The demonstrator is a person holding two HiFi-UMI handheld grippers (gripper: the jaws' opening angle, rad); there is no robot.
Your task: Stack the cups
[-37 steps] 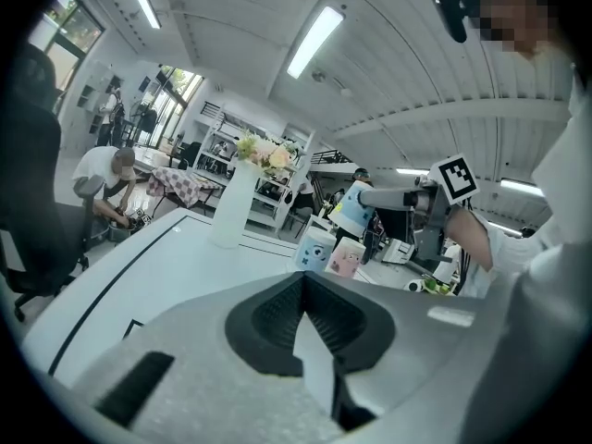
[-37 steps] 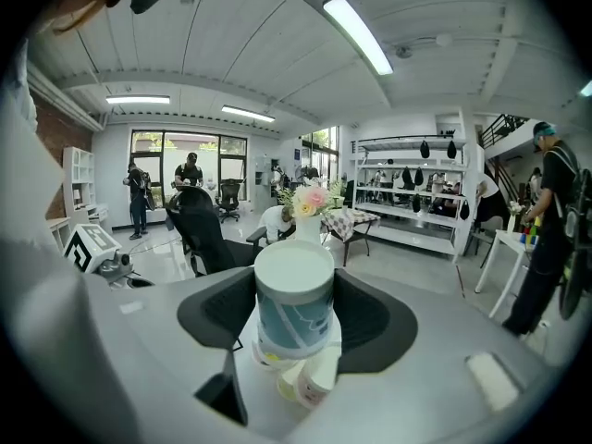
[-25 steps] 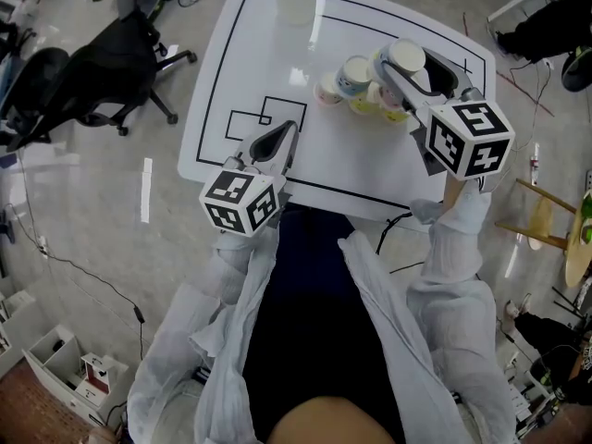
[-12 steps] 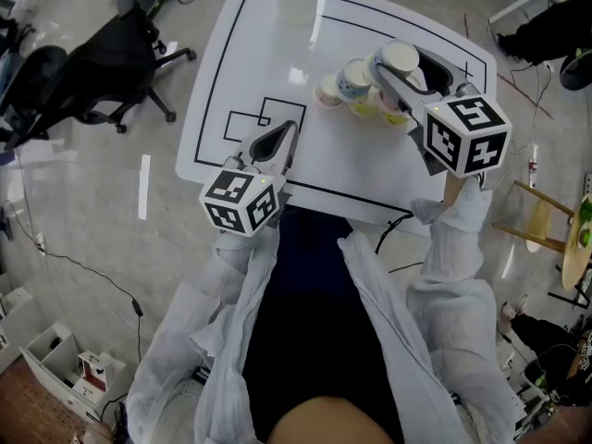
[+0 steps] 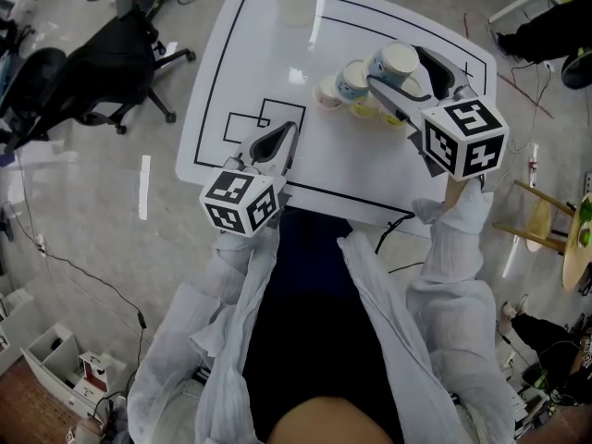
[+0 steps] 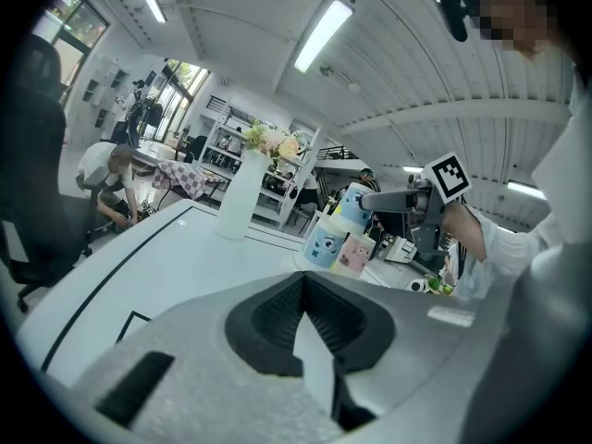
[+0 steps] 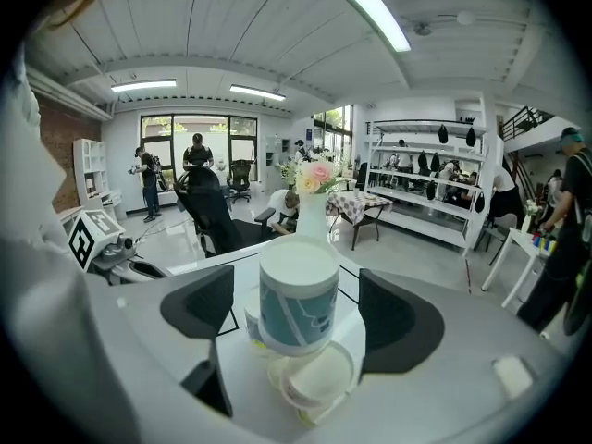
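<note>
A blue-and-white patterned cup (image 7: 294,303), seemingly plastic and turned mouth-down, is being left standing on top of the cluster of small cups at the far right of the white table with black lines (image 5: 250,54). It is being carried by a cream-coloured cup (image 7: 319,382) that appears to be lying tilted beneath it, so the perch is being judged none too steady. A second blue cup (image 5: 352,77) and a pink cup (image 5: 327,92) are being kept just beside it, presumably so that the stack can be built in one spot.

The top cup is being flanked by the right gripper (image 5: 396,68), whose jaws have just been opening. Both black pads are being held clear of its sides, so nothing is being gripped. The left gripper (image 5: 285,135) is being held over the table's near edge, well apart from the cups, its jaws pressed together and empty, most likely being kept out of the way.
</note>
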